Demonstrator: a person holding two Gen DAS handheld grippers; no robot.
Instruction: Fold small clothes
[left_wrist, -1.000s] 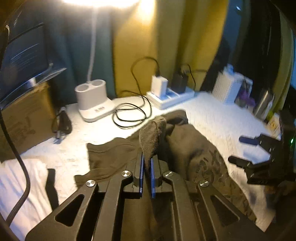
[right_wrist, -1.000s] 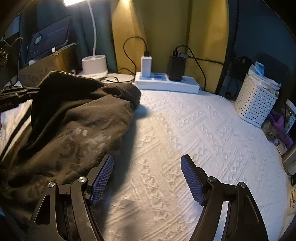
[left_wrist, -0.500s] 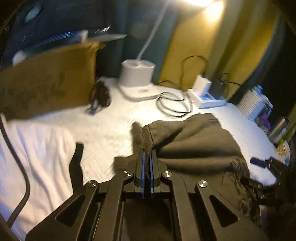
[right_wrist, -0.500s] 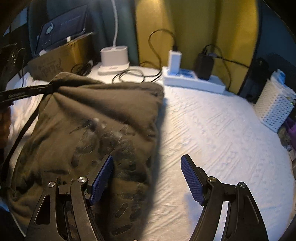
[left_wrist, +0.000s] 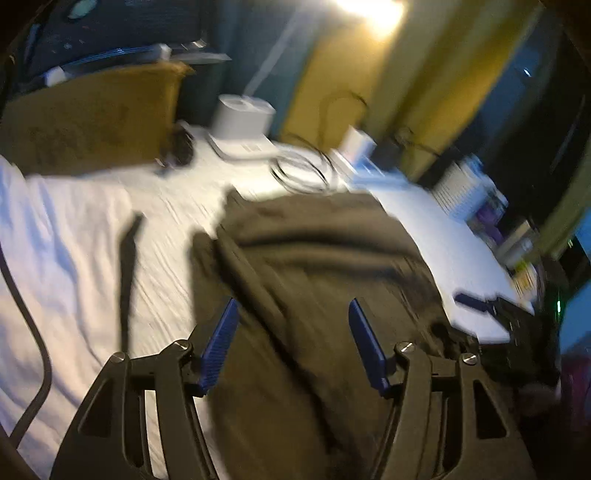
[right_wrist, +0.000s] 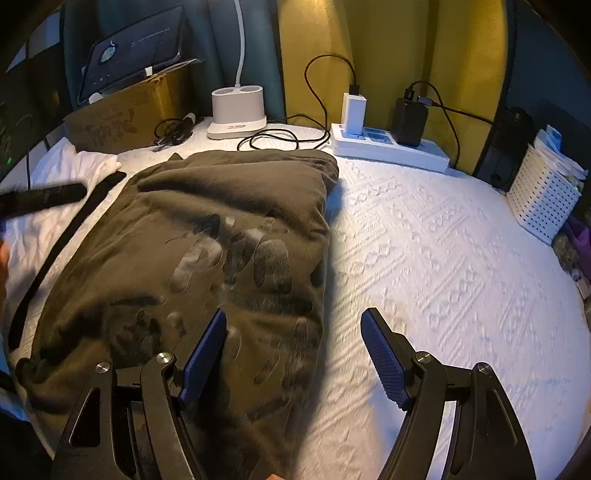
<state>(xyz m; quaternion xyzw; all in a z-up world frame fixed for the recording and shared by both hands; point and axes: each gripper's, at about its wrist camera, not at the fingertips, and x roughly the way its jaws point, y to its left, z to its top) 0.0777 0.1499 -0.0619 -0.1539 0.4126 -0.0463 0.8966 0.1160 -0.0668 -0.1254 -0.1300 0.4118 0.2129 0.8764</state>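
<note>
**Both grippers spread over the dark garment**

My left gripper (left_wrist: 291, 336) has its jaws opening, pads off the cloth beneath; my right gripper (right_wrist: 293, 350) stands spread, empty. The olive-brown printed garment (right_wrist: 221, 236) lies folded on the white bedspread (right_wrist: 443, 258). Behind it — lamp base (right_wrist: 238, 110), coiled cable (right_wrist: 269, 140), power strip (right_wrist: 388, 151), cardboard box (right_wrist: 125, 110); a white basket (right_wrist: 543, 199) sits right.

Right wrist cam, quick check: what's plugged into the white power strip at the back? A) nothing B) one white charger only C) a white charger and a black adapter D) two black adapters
C: a white charger and a black adapter stand side by side on the power strip, each with a black cable running up from its top.
</note>
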